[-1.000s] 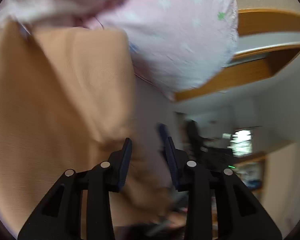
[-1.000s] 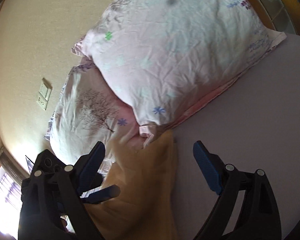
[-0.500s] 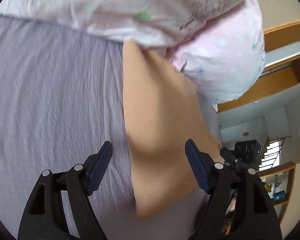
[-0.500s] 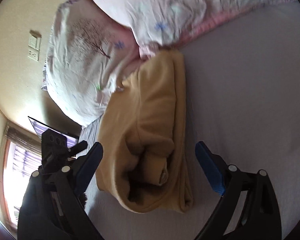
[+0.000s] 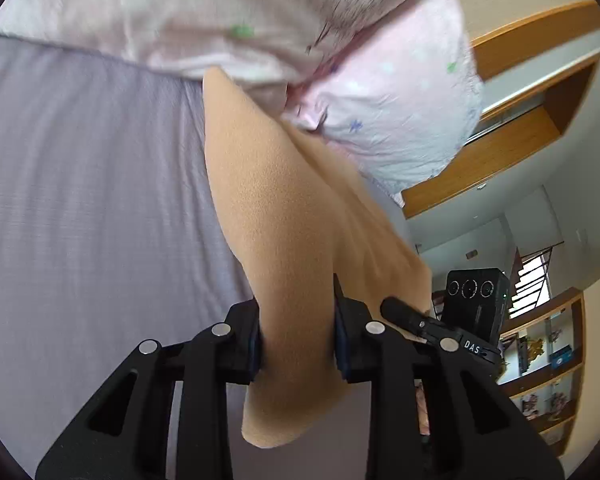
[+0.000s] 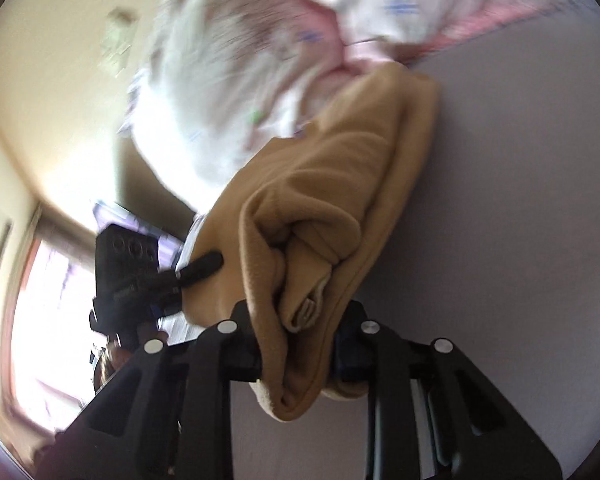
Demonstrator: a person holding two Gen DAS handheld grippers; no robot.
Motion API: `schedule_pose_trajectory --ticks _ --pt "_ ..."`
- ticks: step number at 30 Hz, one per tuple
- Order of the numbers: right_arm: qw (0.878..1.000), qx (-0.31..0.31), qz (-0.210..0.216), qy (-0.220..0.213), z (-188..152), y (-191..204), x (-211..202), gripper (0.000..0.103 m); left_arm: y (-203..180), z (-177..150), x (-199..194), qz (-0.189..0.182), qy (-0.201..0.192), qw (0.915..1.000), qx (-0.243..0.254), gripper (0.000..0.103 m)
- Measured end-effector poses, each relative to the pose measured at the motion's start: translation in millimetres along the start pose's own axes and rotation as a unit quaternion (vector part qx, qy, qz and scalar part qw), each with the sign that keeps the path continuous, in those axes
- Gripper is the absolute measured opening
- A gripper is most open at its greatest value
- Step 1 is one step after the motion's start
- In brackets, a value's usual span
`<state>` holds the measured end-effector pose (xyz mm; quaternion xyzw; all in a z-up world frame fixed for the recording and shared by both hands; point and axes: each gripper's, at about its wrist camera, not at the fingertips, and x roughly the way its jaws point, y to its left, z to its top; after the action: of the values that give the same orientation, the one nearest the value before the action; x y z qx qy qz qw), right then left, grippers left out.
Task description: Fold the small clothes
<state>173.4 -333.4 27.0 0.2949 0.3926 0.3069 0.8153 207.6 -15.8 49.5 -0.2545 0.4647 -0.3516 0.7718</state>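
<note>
Grippers both clamped on the folded tan fleece garment (image 5: 284, 240). Left gripper (image 5: 296, 340), bottom centre of left wrist view, pinches one end w/ cloth bulging between its pads; garment runs up-frame over the lavender bed sheet (image 5: 80, 200) to the pale pink printed pillows (image 5: 300, 20) at top. Right gripper (image 6: 296, 344), bottom centre of right wrist view (blurred), grips the other end, rolled layers showing. Other gripper visible at mid-left there, at lower right in left view.

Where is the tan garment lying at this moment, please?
The tan garment runs up the middle of both wrist views on the lilac bedsheet, its far end against the pink pillows, its near end clamped by the left gripper and right gripper.
</note>
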Motion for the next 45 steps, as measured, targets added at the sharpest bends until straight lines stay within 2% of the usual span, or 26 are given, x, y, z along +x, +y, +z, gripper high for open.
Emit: schedule_pose_trajectory --ticks 2,4,6,9,10,11,13,15,16,18,20,23,25,26,27,28,29,32,34,37,38,39,41,42,44,45 --pt "1.000 -0.013 0.002 0.017 -12.1 9.9 8.4 0.027 -0.6 -13.0 -18.2 0.012 -0.006 0.9998 0.016 0.030" --pt "0.998 -0.011 -0.026 0.051 -29.0 12.7 18.5 0.040 5.0 -30.8 -29.9 0.054 0.003 0.9981 0.029 0.031" --pt "0.997 0.001 -0.061 0.037 -38.3 11.9 9.4 0.055 10.4 -43.6 -41.4 0.082 0.005 0.9961 0.034 0.032" --pt "0.998 0.003 -0.052 -0.044 -45.5 21.9 -26.8 0.054 4.4 -53.5 -75.1 0.084 -0.036 0.9941 0.059 0.036" --pt "0.997 -0.007 -0.047 -0.064 -48.4 29.2 -36.3 0.054 1.8 -55.9 -85.4 0.080 -0.048 0.9931 0.071 0.045" --pt "0.996 -0.018 -0.043 -0.074 -51.1 35.9 -42.2 0.052 -5.3 -58.3 -91.1 0.074 -0.061 0.9919 0.084 0.054" --pt "0.995 -0.048 -0.053 -0.072 -57.5 53.4 -41.2 0.050 -22.8 -63.6 -94.3 0.050 -0.072 0.9893 0.117 0.059" --pt "0.992 -0.072 -0.080 -0.060 -60.3 63.5 -29.9 0.050 -39.1 -63.7 -79.8 0.042 -0.060 0.9868 0.144 0.061" --pt "0.990 -0.080 -0.101 -0.054 -63.1 63.9 -23.3 0.047 -43.0 -63.5 -72.2 0.044 -0.054 0.9861 0.151 0.062" --pt "0.989 -0.085 -0.116 -0.037 -70.2 59.9 -14.7 0.006 -45.3 -64.1 -52.6 0.050 -0.031 0.9856 0.158 0.062" --pt "0.988 -0.087 -0.123 -0.026 -83.9 57.3 -14.0 0.005 -38.8 -67.6 -37.0 0.071 0.002 0.9850 0.157 0.062" --pt "0.989 -0.080 -0.124 -0.017 -98.1 51.0 -20.9 0.005 -32.4 -77.9 -36.0 0.076 0.023 0.9843 0.157 0.062" --pt "0.992 -0.063 -0.104 -0.030 -96.5 47.5 -24.1 0.011 -28.6 -81.1 -40.8 0.075 0.024 0.9848 0.155 0.062" --pt "0.995 -0.036 -0.078 -0.047 -92.5 43.7 -33.9 0.024 -28.9 -81.8 -44.4 0.074 0.021 0.9851 0.154 0.062" --pt "0.997 -0.013 -0.051 -0.063 -86.2 39.8 -37.3 0.050 -29.0 -82.3 -47.9 0.073 0.017 0.9853 0.153 0.062" --pt "0.996 0.013 -0.019 -0.087 -79.4 33.4 -43.9 0.057 -29.0 -82.7 -50.4 0.070 0.015 0.9859 0.151 0.062" --pt "0.994 0.037 -0.003 -0.105 -70.9 26.8 -46.1 0.058 -29.0 -83.0 -50.9 0.069 0.014 0.9860 0.151 0.062" --pt "0.988 0.085 0.036 -0.124 -59.0 14.8 -45.8 0.047 -29.6 -88.2 -53.0 0.075 0.013 0.9861 0.148 0.062" --pt "0.989 0.046 0.068 -0.121 -64.6 31.3 -42.7 0.048 -30.8 -93.3 -60.3 0.072 0.012 0.9867 0.145 0.067" --pt "0.991 -0.029 0.067 -0.108 -77.6 63.9 -34.7 0.066 -29.6 -98.7 -67.8 0.072 0.005 0.9876 0.139 0.078" --pt "0.991 -0.044 0.063 -0.105 -81.1 72.9 -31.1 0.076 -31.0 -99.3 -68.9 0.073 0.003 0.9875 0.140 0.078" --pt "0.992 -0.048 0.055 -0.099 -83.4 78.0 -27.5 0.079 -31.9 -100.1 -68.9 0.079 0.000 0.9870 0.140 0.079" --pt "0.997 -0.031 0.000 -0.077 -81.5 74.3 -14.1 0.079 -32.1 -101.5 -68.7 0.096 -0.001 0.9862 0.134 0.082" --pt "0.998 -0.013 -0.038 -0.055 -81.3 66.6 -5.8 0.075 -31.5 -102.9 -69.2 0.107 0.000 0.9856 0.131 0.085" --pt "0.998 0.010 -0.045 -0.048 -90.0 55.8 -7.2 0.069 -28.7 -107.2 -73.1 0.137 -0.002 0.9829 0.122 0.097" --pt "0.997 0.005 -0.046 -0.057 -96.8 58.0 -13.7 0.071 -26.7 -111.2 -77.4 0.154 -0.010 0.9809 0.119 0.097"
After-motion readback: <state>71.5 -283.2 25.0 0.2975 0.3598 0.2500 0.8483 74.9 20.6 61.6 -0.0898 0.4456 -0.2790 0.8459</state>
